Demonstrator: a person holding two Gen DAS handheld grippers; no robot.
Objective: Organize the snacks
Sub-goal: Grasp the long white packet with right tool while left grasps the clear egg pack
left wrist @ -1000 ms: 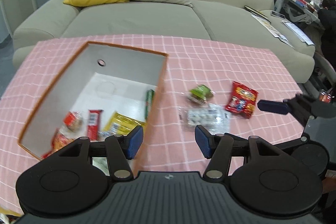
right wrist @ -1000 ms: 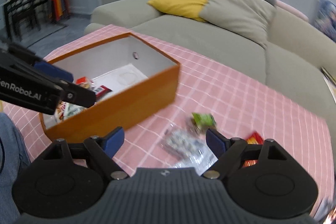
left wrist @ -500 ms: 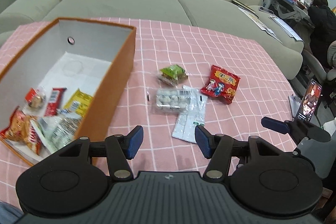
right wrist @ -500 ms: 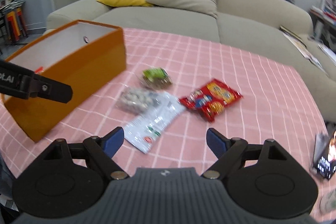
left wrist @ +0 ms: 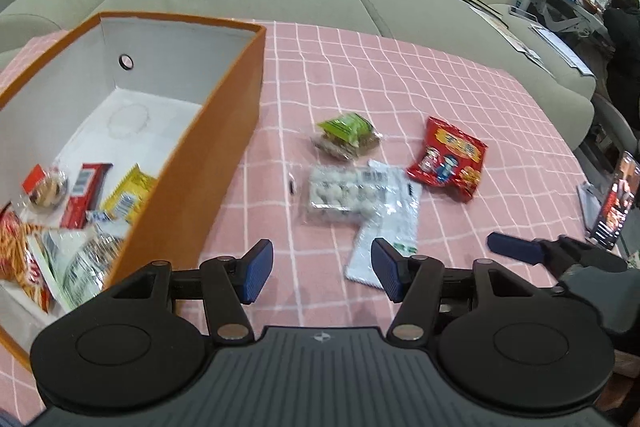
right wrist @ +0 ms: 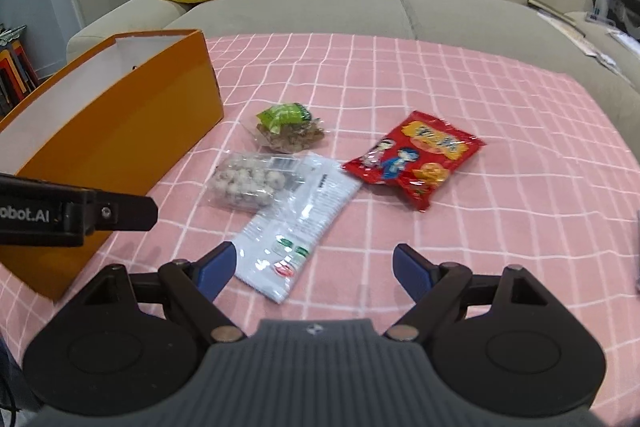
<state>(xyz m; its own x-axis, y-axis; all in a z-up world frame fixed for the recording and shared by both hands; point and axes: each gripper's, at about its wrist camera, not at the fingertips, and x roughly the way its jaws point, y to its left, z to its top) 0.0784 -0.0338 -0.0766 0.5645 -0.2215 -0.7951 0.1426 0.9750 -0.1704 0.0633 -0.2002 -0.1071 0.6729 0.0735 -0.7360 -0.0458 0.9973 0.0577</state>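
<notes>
Lying outside the orange box (right wrist: 120, 131): four snack packets (right wrist: 412, 157).

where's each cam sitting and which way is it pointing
Left wrist: on the left gripper, facing the sofa over the orange box interior and loose snacks; its own open fingers and the right gripper finger show.
Right wrist: on the right gripper, facing the sofa; its open fingers and a left gripper finger show.
Shared: red snack bag, white packet, orange box.
</notes>
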